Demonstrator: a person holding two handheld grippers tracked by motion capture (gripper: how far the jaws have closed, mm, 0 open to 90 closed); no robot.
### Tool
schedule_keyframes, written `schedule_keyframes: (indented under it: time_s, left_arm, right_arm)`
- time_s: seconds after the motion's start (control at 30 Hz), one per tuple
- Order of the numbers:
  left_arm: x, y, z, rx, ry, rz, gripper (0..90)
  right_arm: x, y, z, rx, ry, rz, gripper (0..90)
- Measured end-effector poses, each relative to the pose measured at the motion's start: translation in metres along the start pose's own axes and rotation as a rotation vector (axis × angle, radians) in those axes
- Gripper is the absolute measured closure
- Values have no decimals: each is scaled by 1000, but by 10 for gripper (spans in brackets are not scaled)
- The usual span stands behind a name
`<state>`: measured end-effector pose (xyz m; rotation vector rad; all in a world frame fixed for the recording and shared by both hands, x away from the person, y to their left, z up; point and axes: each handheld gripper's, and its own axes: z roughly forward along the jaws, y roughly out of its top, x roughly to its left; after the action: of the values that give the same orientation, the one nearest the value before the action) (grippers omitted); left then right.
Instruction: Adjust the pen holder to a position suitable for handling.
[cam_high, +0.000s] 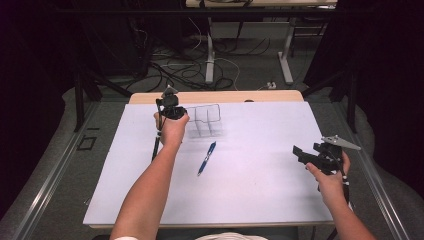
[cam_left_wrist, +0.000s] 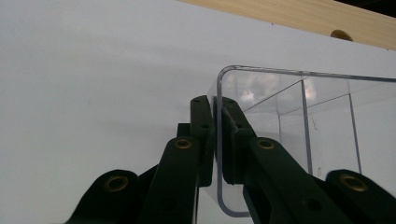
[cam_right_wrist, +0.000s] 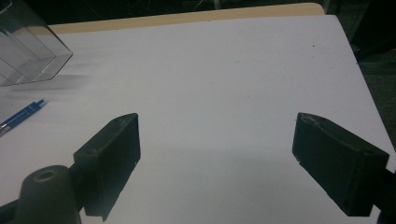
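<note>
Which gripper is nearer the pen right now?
Left. The left gripper is clamped on the clear box wall just beyond and left of the pen. The right gripper hangs open well off to the pen's right, near the table edge.

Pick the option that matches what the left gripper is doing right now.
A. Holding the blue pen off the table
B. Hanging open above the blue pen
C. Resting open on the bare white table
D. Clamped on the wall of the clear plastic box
D: in the left gripper view the left gripper has its jaws closed on the near wall of the clear plastic box, while the blue pen lies apart on the table.
</note>
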<state>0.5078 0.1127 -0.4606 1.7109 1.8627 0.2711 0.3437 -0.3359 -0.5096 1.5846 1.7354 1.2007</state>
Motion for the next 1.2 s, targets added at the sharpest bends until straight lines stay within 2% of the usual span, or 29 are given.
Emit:
schedule_keyframes:
  time_s: [0.23, 0.27, 0.3, 0.6, 0.9, 1.07, 1.2]
  left_arm:
    - [-11, 0, 6, 7, -5, 6, 855]
    - [-12, 0, 7, 5, -2, 5, 855]
    - [-13, -1, 8, 2, -2, 5, 854]
    - [-22, -5, 13, 16, 8, 15, 852]
    - [-25, -8, 18, 27, 7, 10, 833]
    - [-27, -9, 18, 24, 8, 26, 827]
    - [-24, -8, 18, 30, -11, 27, 822]
  right_arm:
    - [1, 0, 0, 3, 0, -3, 147]
    - [1, 0, 1, -15, 1, 0, 147]
    - [1, 0, 0, 4, 1, -2, 147]
    - [0, 0, 0, 2, 7, -3, 147]
    - [0, 0, 2, 3, 10, -12, 147]
    - [1, -1, 1, 3, 13, -18, 147]
    - [1, -1, 2, 4, 13, -16, 147]
